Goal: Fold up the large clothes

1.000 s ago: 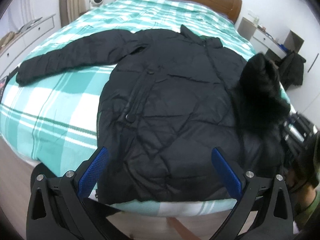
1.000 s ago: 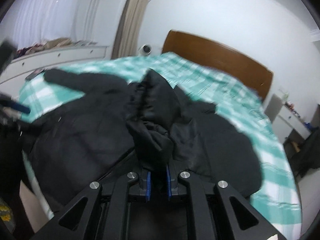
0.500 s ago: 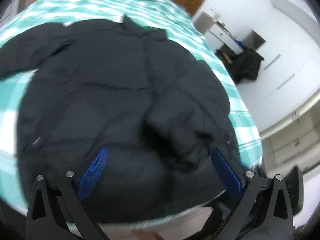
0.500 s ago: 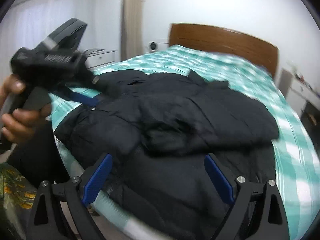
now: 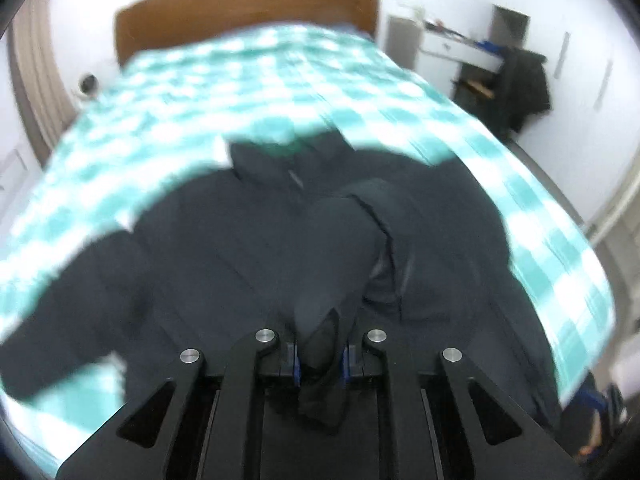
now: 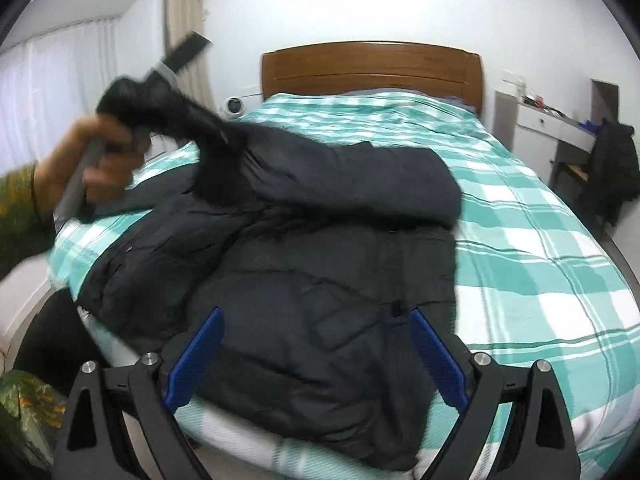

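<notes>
A large black padded jacket (image 6: pixel 320 288) lies front up on the bed, also seen in the left wrist view as the jacket (image 5: pixel 224 248). One sleeve (image 6: pixel 340 176) runs from the right shoulder across the chest. Its end is raised at the left, where my left gripper (image 6: pixel 226 138), blurred, is shut on it. In the left wrist view the sleeve's black cloth (image 5: pixel 340 248) is pinched in my left gripper (image 5: pixel 320 360). The other sleeve (image 5: pixel 48 320) stretches out to the left. My right gripper (image 6: pixel 316 316) hangs open over the jacket's hem with nothing between its fingers.
The bed (image 6: pixel 540 260) has a teal and white checked cover and a wooden headboard (image 6: pixel 372 68). A person's hand (image 6: pixel 100 160) holds the left gripper. A white desk (image 6: pixel 552 124) and a dark garment on a chair (image 6: pixel 616 168) stand at the right. Curtains hang at the left.
My right gripper let go of the sleeve, opened and drew back to the hem. My left gripper swung right over the jacket, shut on the sleeve's end and lifted it.
</notes>
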### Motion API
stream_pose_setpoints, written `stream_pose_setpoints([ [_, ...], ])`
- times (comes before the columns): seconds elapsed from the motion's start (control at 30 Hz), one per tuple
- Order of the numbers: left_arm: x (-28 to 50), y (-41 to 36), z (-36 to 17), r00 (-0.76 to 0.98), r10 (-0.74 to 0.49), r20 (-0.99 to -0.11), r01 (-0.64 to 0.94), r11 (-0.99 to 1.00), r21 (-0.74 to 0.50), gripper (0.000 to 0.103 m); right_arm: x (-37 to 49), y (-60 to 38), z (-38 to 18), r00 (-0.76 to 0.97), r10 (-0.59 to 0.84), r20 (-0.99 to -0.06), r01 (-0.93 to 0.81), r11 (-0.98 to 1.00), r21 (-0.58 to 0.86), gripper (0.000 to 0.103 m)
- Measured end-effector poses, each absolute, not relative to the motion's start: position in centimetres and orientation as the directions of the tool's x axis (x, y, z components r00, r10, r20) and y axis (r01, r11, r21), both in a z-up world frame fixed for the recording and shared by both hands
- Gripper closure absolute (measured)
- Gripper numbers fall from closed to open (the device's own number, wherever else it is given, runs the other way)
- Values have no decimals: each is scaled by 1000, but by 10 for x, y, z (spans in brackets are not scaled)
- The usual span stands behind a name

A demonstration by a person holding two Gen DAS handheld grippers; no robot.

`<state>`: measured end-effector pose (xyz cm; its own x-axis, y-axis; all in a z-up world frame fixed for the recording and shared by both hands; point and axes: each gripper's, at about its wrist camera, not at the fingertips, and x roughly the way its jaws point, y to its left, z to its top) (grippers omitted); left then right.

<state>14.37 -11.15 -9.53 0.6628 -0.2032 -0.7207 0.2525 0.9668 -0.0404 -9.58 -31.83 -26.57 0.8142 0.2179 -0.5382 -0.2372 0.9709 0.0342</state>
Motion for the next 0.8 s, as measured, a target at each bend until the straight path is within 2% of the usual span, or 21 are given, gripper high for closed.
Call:
stream_pose_setpoints([
  [0.1, 201, -87, -93, 683, -89, -725, 146, 989, 16, 91, -78, -333, -258, 826, 199, -528, -194, 979, 66, 8],
  [0.2, 243, -55, -120, 643, -4, -766, 50, 998, 37, 91, -55, -344, -245, 843, 180, -507, -177, 983, 55, 8],
  [0.33, 271, -25, -168, 559, -4, -829, -34, 999, -28, 91, 0, -358, -228, 841, 161, -516, -191, 982, -5, 9],
  [0.37, 274, -20, -177, 556, -14, -831, -39, 998, -43, 91, 12, -362, -225, 834, 164, -526, -196, 981, -6, 11],
  [0.4, 275, -16, -183, 558, -20, -830, -38, 998, -50, 91, 36, -366, -223, 818, 174, -548, -207, 978, 2, 28],
  [0.43, 281, -15, -187, 560, -27, -828, -36, 998, -56, 91, 61, -368, -221, 802, 179, -570, -212, 977, 10, 53],
  [0.5, 282, -13, -197, 557, -45, -830, -30, 997, -73, 90, 105, -365, -221, 773, 175, -609, -210, 977, 14, 70],
  [0.7, 286, 5, -228, 550, -70, -832, -17, 995, -95, 88, 218, -342, -237, 702, 255, -665, -233, 965, 124, 70],
  [0.8, 283, 10, -239, 560, -94, -823, -22, 992, -128, 87, 257, -328, -279, 608, 260, -751, -232, 962, 145, 70],
])
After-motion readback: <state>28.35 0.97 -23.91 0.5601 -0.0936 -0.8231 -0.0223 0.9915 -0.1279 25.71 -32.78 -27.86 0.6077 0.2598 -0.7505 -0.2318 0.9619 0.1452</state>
